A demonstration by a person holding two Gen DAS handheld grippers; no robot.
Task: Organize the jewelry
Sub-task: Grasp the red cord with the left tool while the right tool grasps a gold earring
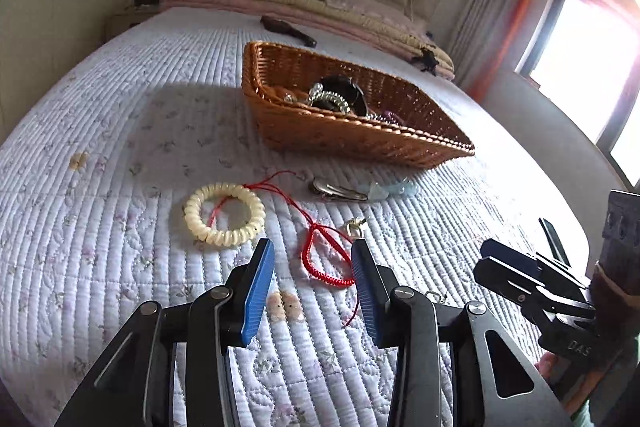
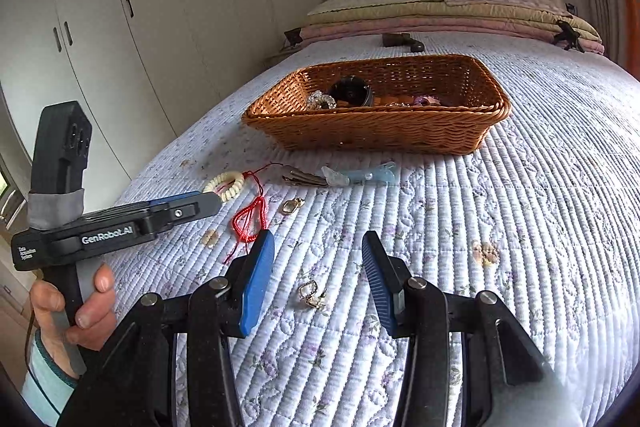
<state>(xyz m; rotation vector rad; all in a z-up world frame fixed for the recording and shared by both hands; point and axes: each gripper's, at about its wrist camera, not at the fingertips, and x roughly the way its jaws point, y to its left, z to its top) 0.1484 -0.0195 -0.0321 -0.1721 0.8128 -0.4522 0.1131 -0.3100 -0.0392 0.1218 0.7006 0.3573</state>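
A wicker basket on the quilted bed holds several jewelry pieces. In front of it lie a cream bead bracelet, a red cord bracelet, a metal hair clip, a pale blue hair clip, a small gold earring and a gold earring pair. My left gripper is open and empty just above the red cord bracelet. My right gripper is open and empty over the gold earring pair.
Folded pink and cream bedding and a dark hairbrush lie at the bed's head. White wardrobes stand left of the bed. A bright window is on the right.
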